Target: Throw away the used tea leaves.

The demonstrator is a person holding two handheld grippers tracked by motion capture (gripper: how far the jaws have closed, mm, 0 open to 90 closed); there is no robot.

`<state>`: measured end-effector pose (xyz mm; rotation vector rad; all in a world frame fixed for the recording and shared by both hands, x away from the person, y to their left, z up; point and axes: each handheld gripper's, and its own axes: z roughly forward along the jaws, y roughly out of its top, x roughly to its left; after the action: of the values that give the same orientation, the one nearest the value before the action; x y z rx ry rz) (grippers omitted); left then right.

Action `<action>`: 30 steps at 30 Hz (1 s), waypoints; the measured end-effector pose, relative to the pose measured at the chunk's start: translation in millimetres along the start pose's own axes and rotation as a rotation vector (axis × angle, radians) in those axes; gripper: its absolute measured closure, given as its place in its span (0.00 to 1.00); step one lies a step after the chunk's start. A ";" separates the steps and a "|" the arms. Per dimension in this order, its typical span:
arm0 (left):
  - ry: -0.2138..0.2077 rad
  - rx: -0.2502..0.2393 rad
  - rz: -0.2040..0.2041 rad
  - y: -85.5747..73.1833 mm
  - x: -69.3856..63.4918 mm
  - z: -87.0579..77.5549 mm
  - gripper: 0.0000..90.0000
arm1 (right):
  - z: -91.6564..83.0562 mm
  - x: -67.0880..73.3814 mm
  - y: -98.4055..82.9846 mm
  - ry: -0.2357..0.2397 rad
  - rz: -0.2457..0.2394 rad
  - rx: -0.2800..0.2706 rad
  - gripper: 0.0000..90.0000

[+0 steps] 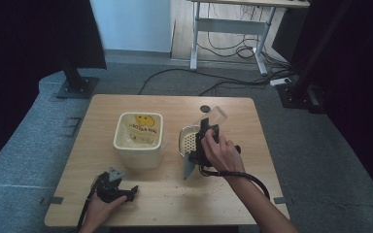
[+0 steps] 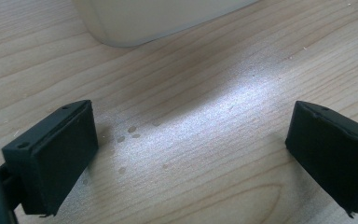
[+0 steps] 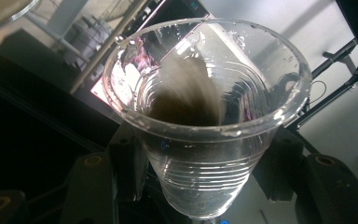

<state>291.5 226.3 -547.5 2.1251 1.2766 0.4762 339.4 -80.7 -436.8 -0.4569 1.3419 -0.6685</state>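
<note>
Clearly ribbed clear plastic cup [image 3: 205, 126], woodgrain table [image 2: 205, 116]

Tub [image 1: 139, 139] left of strainer [image 1: 189, 141], both on table [image 1: 233, 194]

Lab-like room: black frame posts [image 1: 73, 73], floor cables [image 1: 213, 80], height-adjustable desk [image 1: 233, 29].

High view: dim overall, corners black, soft focus. Bench [image 1: 165, 194] evenly lit, faint shadows. Left gripper view: white glare patch on the bench between the jaws; near jaw edges blurred. Right gripper view: clear cup [image 3: 205, 116] backlit, specular highlights on its rim, dark left background.
</note>
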 end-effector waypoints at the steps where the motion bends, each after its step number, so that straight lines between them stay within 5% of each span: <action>1: 0.000 0.000 0.000 0.0 0.0 0.0 0.02 | 0.0 0.0 0.0 0.000 0.000 0.000 0.49; 12: 0.000 0.000 0.001 0.0 0.0 0.0 0.02 | 0.8 -1.1 -7.5 0.034 0.090 0.007 0.49; 14: 0.000 0.000 0.000 0.0 0.0 0.0 0.02 | 0.0 -4.5 -9.2 0.080 0.207 -0.015 0.49; 15: 0.000 0.000 0.000 0.0 0.0 0.0 0.02 | 0.0 -4.5 -9.2 0.080 0.207 -0.015 0.49; 18: -0.001 0.000 0.000 0.0 0.0 0.1 0.02 | -2.6 -11.5 -12.1 0.181 0.427 -0.054 0.49; 19: 0.000 0.000 0.000 0.0 0.0 0.1 0.02 | -2.6 -11.5 -12.1 0.181 0.427 -0.054 0.49; 25: -0.001 -0.001 0.000 0.0 0.0 0.1 0.02 | 3.5 -16.0 -24.8 0.323 0.781 -0.082 0.50; 26: 0.000 -0.001 0.001 -0.1 0.0 0.2 0.02 | 6.5 -17.4 -33.1 0.386 0.926 -0.097 0.50; 27: 0.001 -0.001 0.000 -0.1 -0.1 0.1 0.02 | 6.5 -17.4 -33.1 0.386 0.926 -0.097 0.50; 30: 0.001 -0.001 0.000 -0.1 -0.1 0.1 0.02 | 10.7 -17.9 -45.1 0.471 1.148 -0.110 0.50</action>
<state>291.5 226.3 -547.7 2.1238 1.2767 0.4774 340.2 -102.4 -392.1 0.4362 1.7970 0.2832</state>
